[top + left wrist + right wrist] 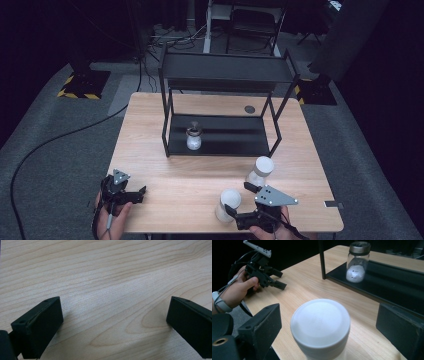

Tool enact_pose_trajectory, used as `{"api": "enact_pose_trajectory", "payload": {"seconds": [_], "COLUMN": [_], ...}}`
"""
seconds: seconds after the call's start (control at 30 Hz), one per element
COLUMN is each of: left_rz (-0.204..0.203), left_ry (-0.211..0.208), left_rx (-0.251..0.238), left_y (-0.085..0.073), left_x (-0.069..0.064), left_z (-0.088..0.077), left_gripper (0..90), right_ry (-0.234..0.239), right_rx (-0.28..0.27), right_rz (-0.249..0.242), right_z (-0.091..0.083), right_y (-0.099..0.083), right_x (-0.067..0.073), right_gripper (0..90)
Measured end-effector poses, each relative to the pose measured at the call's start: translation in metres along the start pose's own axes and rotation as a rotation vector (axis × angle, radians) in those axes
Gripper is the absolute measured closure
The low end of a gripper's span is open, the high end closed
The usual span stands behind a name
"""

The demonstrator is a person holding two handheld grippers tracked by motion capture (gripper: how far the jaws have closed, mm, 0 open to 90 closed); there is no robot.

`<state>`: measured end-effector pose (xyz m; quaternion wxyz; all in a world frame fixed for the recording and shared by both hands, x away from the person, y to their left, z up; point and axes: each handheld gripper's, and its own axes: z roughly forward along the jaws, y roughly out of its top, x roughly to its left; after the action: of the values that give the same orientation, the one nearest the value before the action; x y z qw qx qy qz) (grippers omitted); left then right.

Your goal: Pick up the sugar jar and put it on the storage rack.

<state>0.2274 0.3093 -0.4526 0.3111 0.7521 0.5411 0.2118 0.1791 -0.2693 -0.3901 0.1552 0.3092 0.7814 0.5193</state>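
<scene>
A jar with a white lid [228, 201] [320, 326] stands near the table's front edge. My right gripper [239, 199] [328, 322] is open around it, one black jaw on each side with a gap to the lid on both. A second white-lidded jar [260, 170] stands just behind it to the right. A clear jar with a dark lid and white contents [194, 137] [357, 262] sits on the lower tier of the black shelf [220, 145]. My left gripper [141, 195] [115, 320] [282, 280] rests low at the front left corner, open over bare wood.
The black two-tier shelf frame stands at the back middle of the wooden table [150, 130], its upper tier [225, 67] bare. A small dark disc [249, 109] lies behind the shelf. A small dark tab [333, 204] sits at the table's right front edge.
</scene>
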Motion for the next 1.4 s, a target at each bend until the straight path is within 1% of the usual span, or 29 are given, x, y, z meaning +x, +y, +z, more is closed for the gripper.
{"api": "enact_pose_trajectory", "payload": {"seconds": [0.33,0.57,0.6,0.7,0.73,0.77,0.83,1.0,1.13,1.2,1.4], "left_rz": [0.002,0.006,0.006,0.007,0.007,0.007,0.009,0.010,0.010,0.010,0.007], "left_ry": [-0.001,-0.006,-0.006,-0.007,-0.007,-0.007,-0.008,-0.011,-0.011,-0.011,-0.008], "left_rx": [0.000,0.001,0.000,0.000,0.000,0.000,0.000,0.000,0.000,0.000,0.001], "left_y": [0.000,0.000,0.000,0.000,0.000,0.000,0.000,0.000,0.000,0.000,0.001], "left_x": [0.000,0.000,0.000,0.000,0.001,0.000,0.001,0.001,0.001,0.001,0.000], "left_z": [0.000,0.000,0.000,0.000,0.000,0.000,0.000,0.000,0.000,0.000,0.001], "left_gripper": [0.3,0.3,0.3,0.3,0.3,0.3,0.3,0.3,0.3,0.3,0.3], "right_ry": [0.002,-0.013,-0.018,-0.016,-0.014,-0.013,-0.027,-0.014,-0.011,-0.008,0.000], "right_rx": [0.047,0.083,0.089,0.095,0.097,0.097,0.094,0.094,0.099,0.105,0.096], "right_rz": [-0.022,-0.045,-0.045,-0.044,-0.049,-0.055,-0.075,-0.088,-0.098,-0.097,-0.091], "right_z": [0.011,0.020,0.021,0.023,0.023,0.023,0.023,0.023,0.023,0.024,0.024], "right_y": [-0.001,-0.003,-0.003,-0.003,-0.003,-0.003,-0.005,-0.004,-0.002,0.001,0.006], "right_x": [0.006,0.012,0.012,0.012,0.012,0.012,0.014,0.011,0.012,0.012,0.011], "right_gripper": [8.7,13.9,15.2,23.2,27.1,29.1,32.9,33.3,33.4,33.4,33.4]}}
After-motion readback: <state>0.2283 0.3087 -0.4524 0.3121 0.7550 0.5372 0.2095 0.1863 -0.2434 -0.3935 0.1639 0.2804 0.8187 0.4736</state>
